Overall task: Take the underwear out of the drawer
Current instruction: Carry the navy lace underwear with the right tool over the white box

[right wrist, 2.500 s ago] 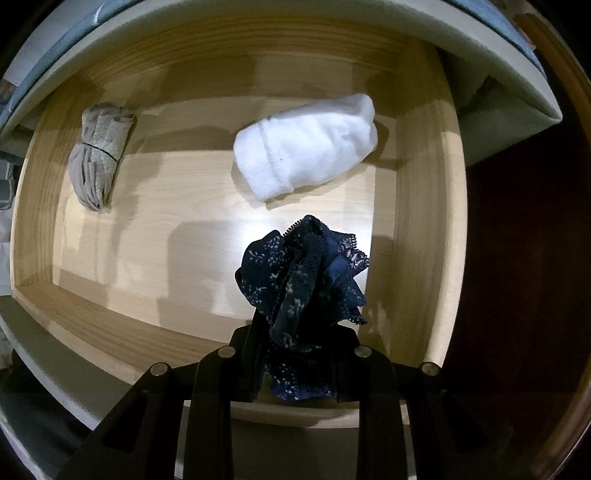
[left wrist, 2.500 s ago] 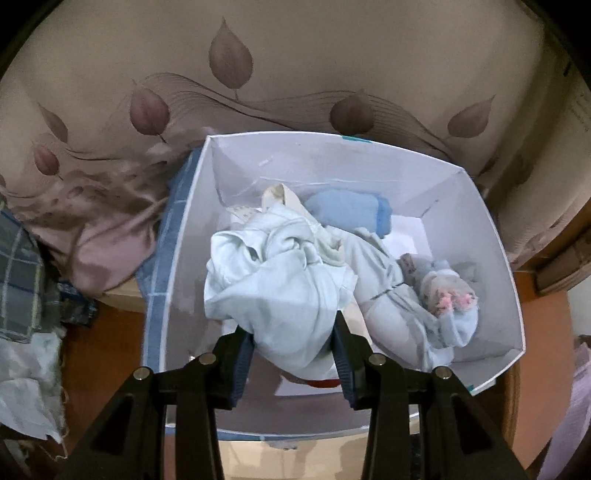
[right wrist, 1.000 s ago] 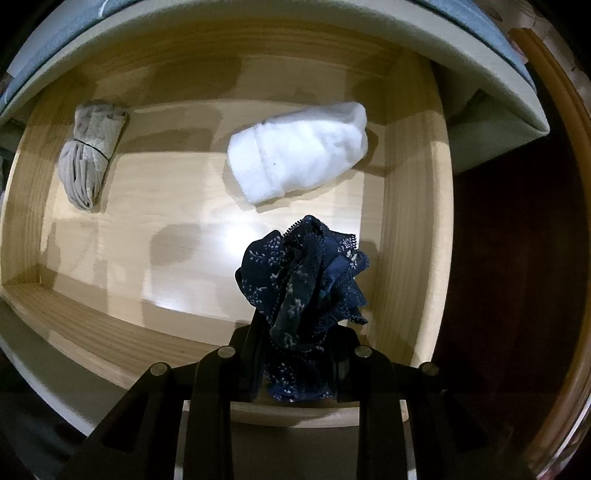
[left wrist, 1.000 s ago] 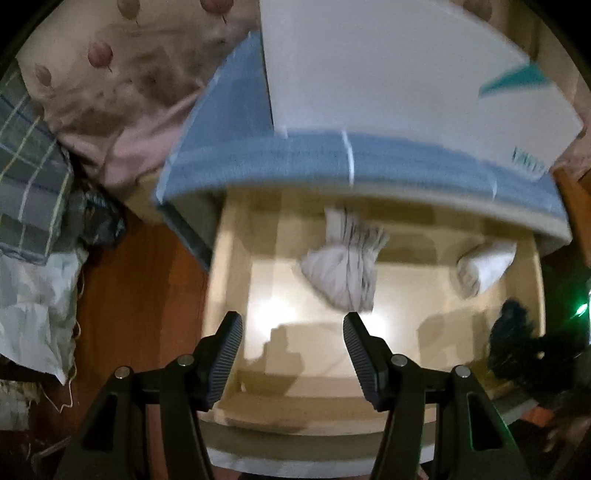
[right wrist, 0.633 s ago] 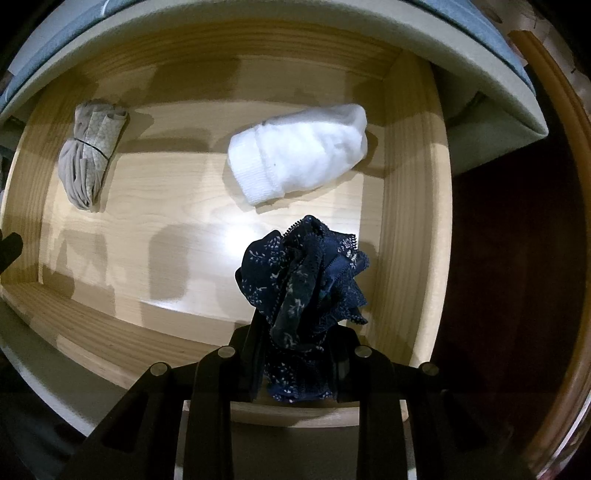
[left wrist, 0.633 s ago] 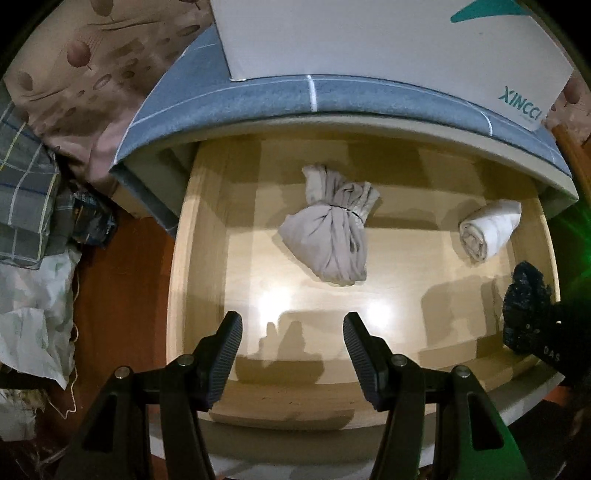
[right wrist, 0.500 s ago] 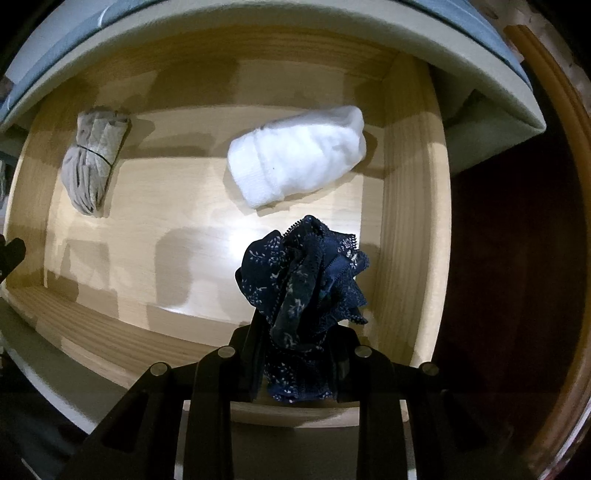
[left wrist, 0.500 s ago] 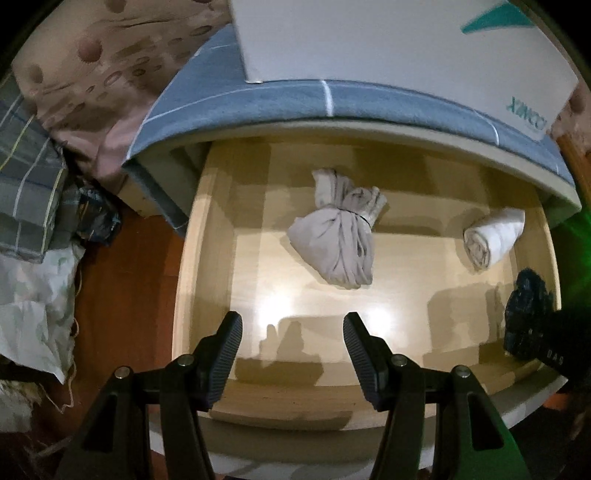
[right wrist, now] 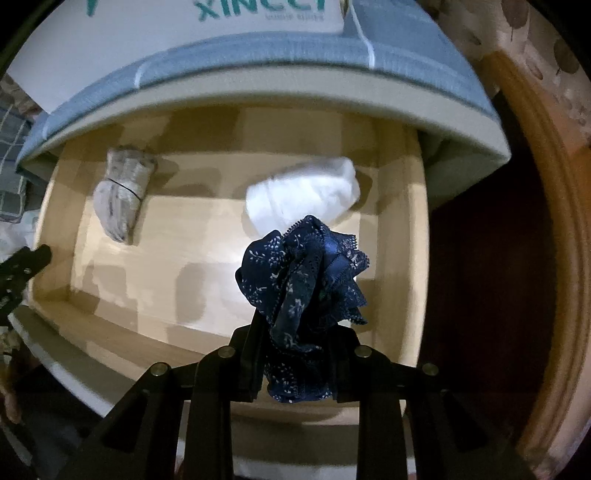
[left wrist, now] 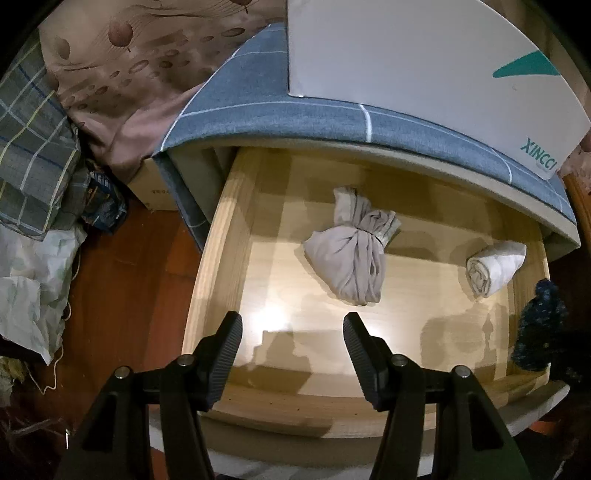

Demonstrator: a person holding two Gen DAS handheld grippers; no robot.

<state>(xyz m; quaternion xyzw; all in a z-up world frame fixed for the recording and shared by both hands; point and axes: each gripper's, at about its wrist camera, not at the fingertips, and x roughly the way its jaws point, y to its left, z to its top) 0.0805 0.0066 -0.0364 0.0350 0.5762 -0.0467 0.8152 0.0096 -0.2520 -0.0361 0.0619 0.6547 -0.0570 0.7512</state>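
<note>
Since a second ago my right hand-held gripper (right wrist: 295,354) has risen, so its view takes in more of the white box (right wrist: 184,29) and the blue-grey checked cover (right wrist: 295,62) above the drawer (right wrist: 415,258); the picture is blurred. It stays clamped on the dark blue lace-trimmed underwear (right wrist: 299,284), which bunches up between the pads and hangs over the right part of the drawer, clear of its floor.

My left hand-held gripper (left wrist: 291,332) has hardly shifted. Its fingers (left wrist: 225,350) stand well apart with nothing between them, hovering above the front of the drawer floor. I see the open wooden drawer (left wrist: 207,280) from this side too. Inside lies a beige tied bundle (left wrist: 351,258) near the middle back, and a white rolled garment (left wrist: 495,269) sits well apart from it at the right. At the right edge of the left view, the dark blue underwear (left wrist: 541,325) shows in the other gripper.

Left of the drawer, I make out the wooden floor (left wrist: 122,295), a plaid cloth (left wrist: 33,155) and a pinkish leaf-print fabric (left wrist: 122,55).
</note>
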